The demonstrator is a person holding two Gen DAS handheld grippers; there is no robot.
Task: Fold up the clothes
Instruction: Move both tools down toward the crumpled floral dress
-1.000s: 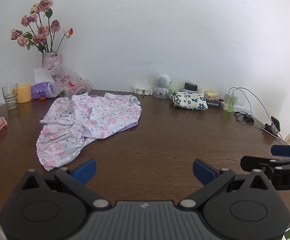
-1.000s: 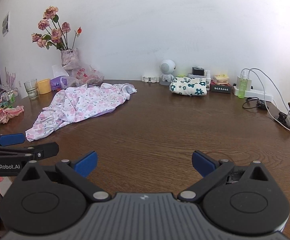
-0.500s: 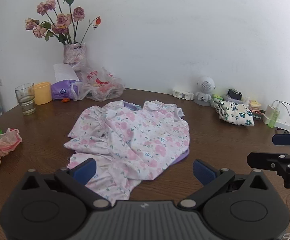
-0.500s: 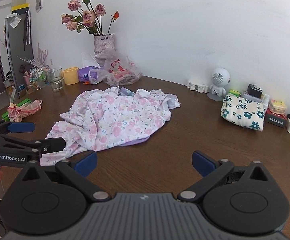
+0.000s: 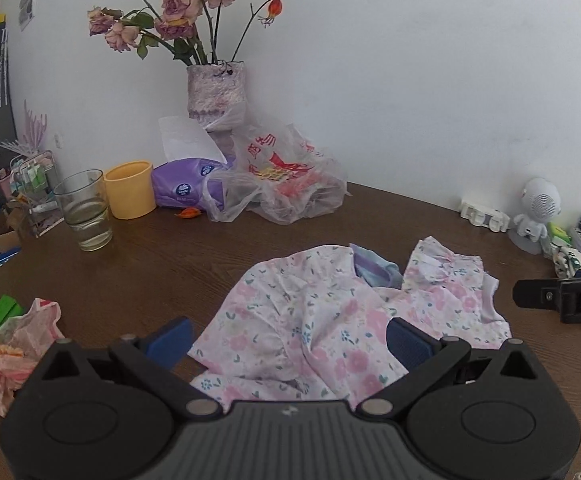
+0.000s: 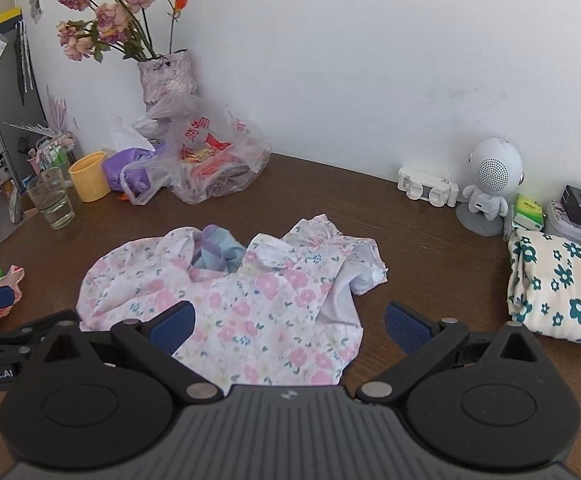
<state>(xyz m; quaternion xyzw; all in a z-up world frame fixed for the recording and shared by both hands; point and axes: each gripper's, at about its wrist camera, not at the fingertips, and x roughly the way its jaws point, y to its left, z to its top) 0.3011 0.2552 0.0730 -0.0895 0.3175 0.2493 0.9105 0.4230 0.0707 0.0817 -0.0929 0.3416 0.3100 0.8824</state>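
A crumpled white garment with pink flowers (image 5: 322, 320) lies on the brown wooden table (image 5: 170, 264), with a bit of purple-blue cloth (image 5: 374, 268) at its collar. It also shows in the right wrist view (image 6: 250, 304). My left gripper (image 5: 288, 336) is open and empty, just above the garment's near-left part. My right gripper (image 6: 288, 326) is open and empty, above the garment's near-right part. Each gripper appears at the edge of the other's view. A folded cream cloth with teal flowers (image 6: 558, 288) lies to the right.
At the back left stand a flower vase (image 5: 216, 92), a plastic bag (image 5: 286, 180), a purple tissue pack (image 5: 188, 182), a yellow cup (image 5: 128, 188) and a glass (image 5: 84, 210). A crumpled pink cloth (image 5: 6, 356) lies near left. A white robot speaker (image 6: 490, 188) and small boxes stand back right.
Both grippers have moved left and forward towards the floral garment, which now lies right under their open fingers. The garment itself has not moved.
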